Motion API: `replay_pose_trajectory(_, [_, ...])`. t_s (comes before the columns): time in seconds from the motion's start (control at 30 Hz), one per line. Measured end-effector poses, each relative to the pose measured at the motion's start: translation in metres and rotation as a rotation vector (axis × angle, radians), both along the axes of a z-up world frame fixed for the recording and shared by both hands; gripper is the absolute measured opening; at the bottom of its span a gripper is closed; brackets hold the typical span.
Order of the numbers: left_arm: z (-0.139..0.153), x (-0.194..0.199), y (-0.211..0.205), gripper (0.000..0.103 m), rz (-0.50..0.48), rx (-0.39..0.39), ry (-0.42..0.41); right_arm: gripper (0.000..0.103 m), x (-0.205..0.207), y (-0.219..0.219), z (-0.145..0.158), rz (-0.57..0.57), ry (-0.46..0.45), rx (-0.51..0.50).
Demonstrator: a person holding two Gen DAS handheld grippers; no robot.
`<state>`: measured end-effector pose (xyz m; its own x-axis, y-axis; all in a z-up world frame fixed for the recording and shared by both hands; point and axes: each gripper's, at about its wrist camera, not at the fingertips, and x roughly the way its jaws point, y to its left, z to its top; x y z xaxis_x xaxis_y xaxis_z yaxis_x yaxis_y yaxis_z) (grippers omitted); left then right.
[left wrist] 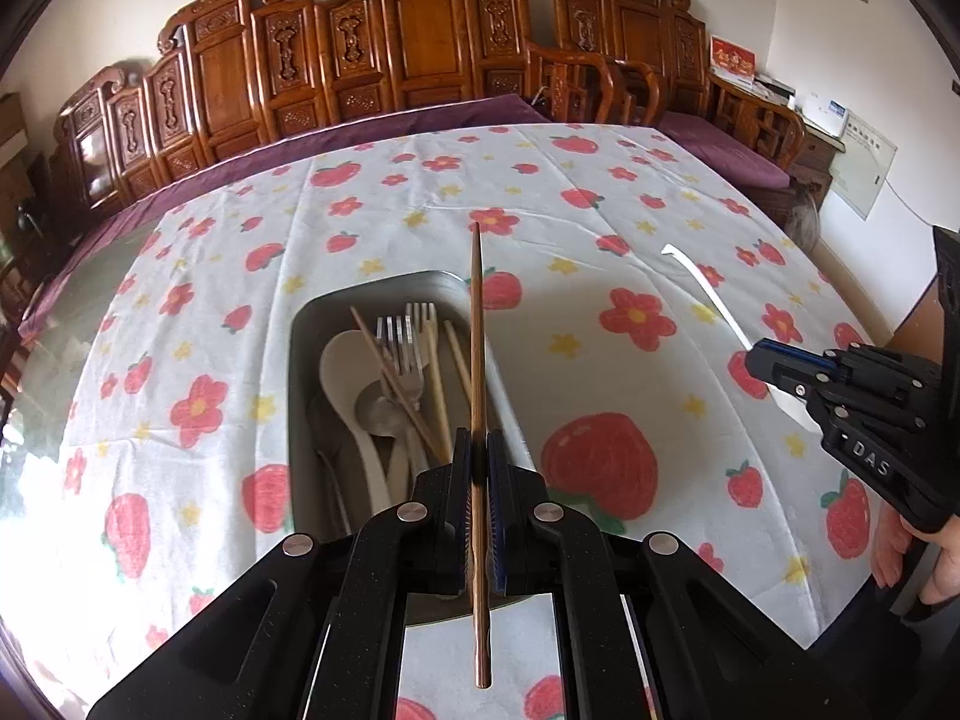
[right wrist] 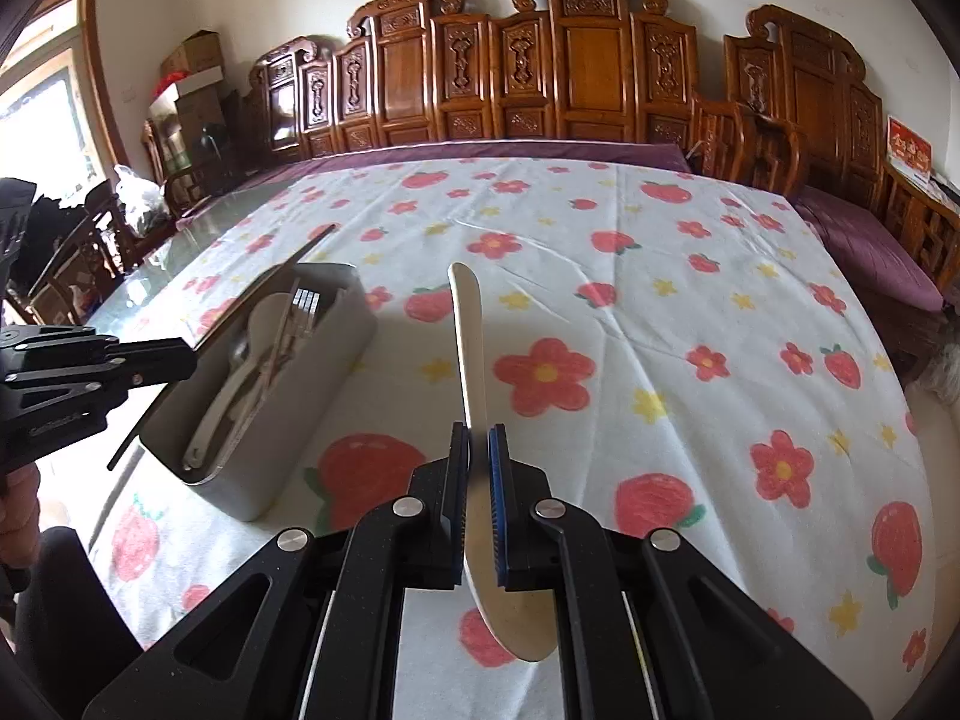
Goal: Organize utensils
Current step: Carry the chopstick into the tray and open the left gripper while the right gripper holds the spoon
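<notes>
The left gripper (left wrist: 478, 462) was clamped on a brown chopstick (left wrist: 477, 360), its pads pressed together on the shaft about midway, so that the thin end reached forward over the table and the thick end hung back beneath the tool. It hung above the right-hand edge of the grey utensil box (left wrist: 300, 324), which stood on the strawberry-and-flower tablecloth (left wrist: 600, 192) and already held a white spoon (left wrist: 342, 360), metal forks (left wrist: 402, 336), a metal spoon (left wrist: 378, 414) and pale chopsticks (left wrist: 441, 372).

The right gripper (right wrist: 478, 450) was closed on a white spoon (right wrist: 468, 348), gripped edge-on near the neck, with the handle pointing away and the bowl tucked under the tool. It was held above bare cloth, well to the right of the box (right wrist: 336, 324).

The step in hand looked like the drop-off of the last loose utensils, with the chopstick first in line. The next move likely called for shifting the left tool a little leftward so the chopstick lay lengthwise over the opening, lowering it and letting the pads part; the chopstick, being long and thin, could catch the rim and tip out if released off-centre. The spoon would then need carrying across to the box
</notes>
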<state>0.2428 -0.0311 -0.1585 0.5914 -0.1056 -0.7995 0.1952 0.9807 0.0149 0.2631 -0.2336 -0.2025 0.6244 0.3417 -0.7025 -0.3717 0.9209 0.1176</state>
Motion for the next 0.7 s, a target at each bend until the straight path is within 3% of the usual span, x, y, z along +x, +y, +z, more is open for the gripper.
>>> replay_pose_trajectory(0.3, [-0.012, 0.014, 0.033, 0.004, 0.046, 0.016, 0.026, 0.008, -0.018, 0.04, 0.004, 0.076, -0.004, 0.001])
replay_pose_trajectory(0.7, [-0.041, 0.031, 0.051, 0.004, 0.059, -0.006, 0.062, 0.008, -0.01, 0.057, 0.011, 0.093, 0.001, -0.008])
